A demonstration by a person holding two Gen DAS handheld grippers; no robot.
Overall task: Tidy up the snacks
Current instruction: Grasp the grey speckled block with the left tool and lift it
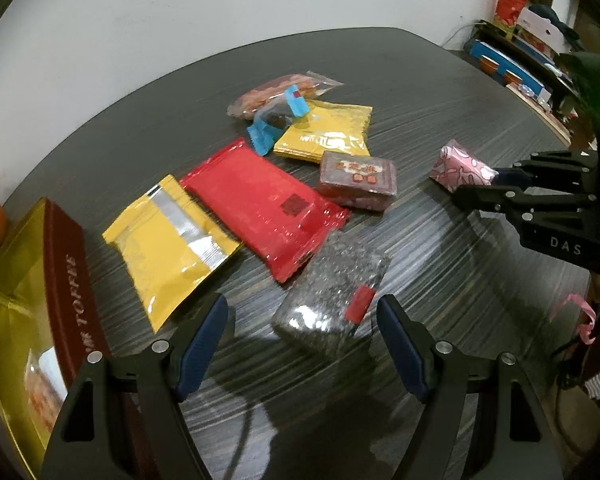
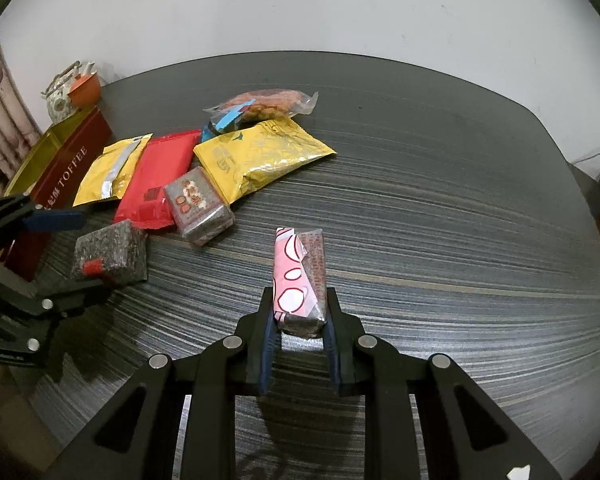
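Snacks lie clustered on a dark table point(image 2: 440, 184). From the left: a toffee tin point(image 1: 66, 280), 1 yellow pouch point(image 1: 168, 248), a red packet point(image 1: 264, 208). The left gripper point(image 1: 302, 316), fingers wide, straddles a speckled block point(image 1: 332, 300). The right gripper point(image 2: 300, 308) clamps a pink bar point(image 2: 298, 276).

Dim indoor light; soft shadows fall toward the camera on the table point(image 2: 420, 184); glare on foil packets point(image 1: 172, 240); left view motion-blurred; fisheye edges bend and darken.
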